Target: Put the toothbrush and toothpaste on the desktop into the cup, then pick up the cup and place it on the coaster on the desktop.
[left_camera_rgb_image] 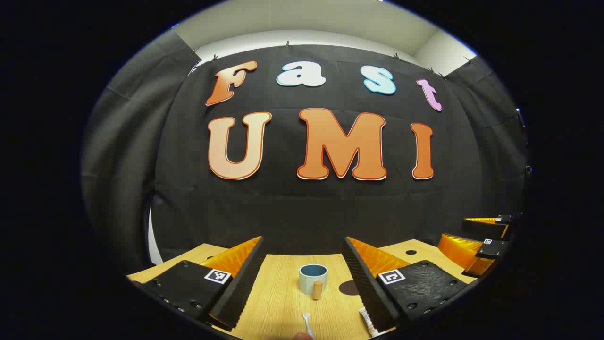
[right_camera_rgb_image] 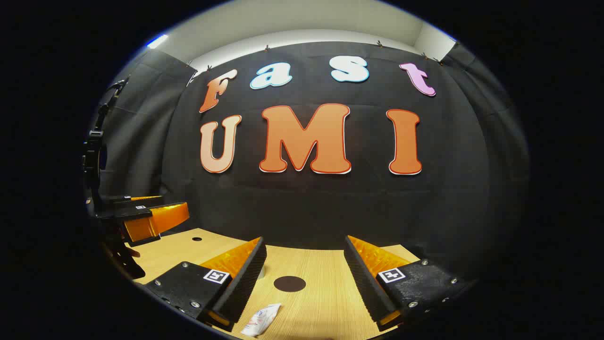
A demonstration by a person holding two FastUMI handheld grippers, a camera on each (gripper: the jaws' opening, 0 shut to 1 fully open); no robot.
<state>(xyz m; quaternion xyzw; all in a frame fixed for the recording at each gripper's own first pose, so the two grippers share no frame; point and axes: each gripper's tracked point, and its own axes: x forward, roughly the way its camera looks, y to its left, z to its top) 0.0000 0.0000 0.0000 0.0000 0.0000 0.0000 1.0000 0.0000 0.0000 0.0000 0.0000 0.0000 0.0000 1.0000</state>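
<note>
In the left gripper view a white cup (left_camera_rgb_image: pixel 313 279) with a blue-grey inside and a wooden handle stands upright on the wooden desktop (left_camera_rgb_image: pixel 278 302). It lies straight ahead, between the fingers of my open left gripper (left_camera_rgb_image: pixel 302 245). The head of a white toothbrush (left_camera_rgb_image: pixel 306 323) lies just in front of the cup. A white toothpaste tube (left_camera_rgb_image: pixel 368 322) peeks out beside the right finger. The dark round coaster (left_camera_rgb_image: pixel 349 287) sits right of the cup, partly hidden. In the right gripper view my open right gripper (right_camera_rgb_image: pixel 304 243) faces the coaster (right_camera_rgb_image: pixel 289 284), with the toothpaste tube (right_camera_rgb_image: pixel 261 319) near its left finger.
A small round hole (left_camera_rgb_image: pixel 411 252) marks the desktop at the far right. The black cloth wall closes off the back of the desktop. The right gripper (left_camera_rgb_image: pixel 481 236) hovers at the right edge of the left gripper view; the left gripper (right_camera_rgb_image: pixel 141 217) and a hand show at far left.
</note>
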